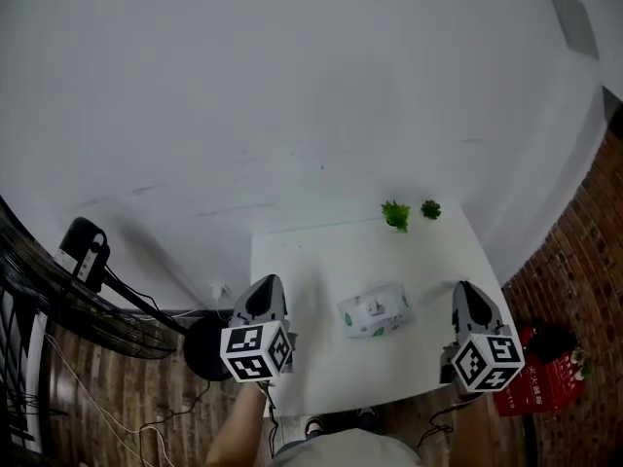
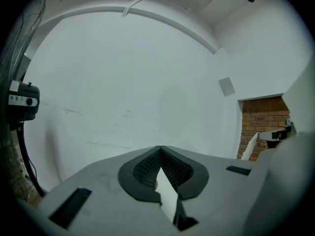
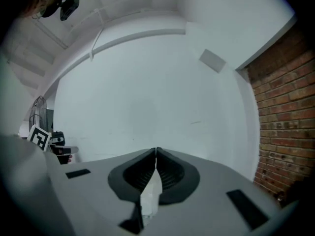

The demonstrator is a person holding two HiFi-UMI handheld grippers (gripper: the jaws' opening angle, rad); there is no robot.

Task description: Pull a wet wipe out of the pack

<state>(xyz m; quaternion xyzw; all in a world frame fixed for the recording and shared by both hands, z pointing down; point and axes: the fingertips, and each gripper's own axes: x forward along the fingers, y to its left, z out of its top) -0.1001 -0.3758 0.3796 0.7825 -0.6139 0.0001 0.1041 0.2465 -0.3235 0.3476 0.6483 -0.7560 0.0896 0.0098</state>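
Note:
A white wet-wipe pack (image 1: 375,314) with green print lies on the small white table (image 1: 321,251), its lid on top; no wipe sticks out that I can see. My left gripper (image 1: 267,287) hovers to the pack's left, over the table's left edge, jaws shut and empty. My right gripper (image 1: 466,291) hangs at the pack's right, near the table's right edge, also shut and empty. Both point away from me. In the left gripper view the gripper (image 2: 160,147) faces a bare white wall; the right gripper (image 3: 156,150) does the same. The pack is outside both gripper views.
Two small green plants (image 1: 396,214) (image 1: 430,209) stand at the table's far edge. A black fan (image 1: 83,246) with cables stands left of the table. A red crate (image 1: 538,382) sits on the floor at right beside a brick wall (image 1: 584,232).

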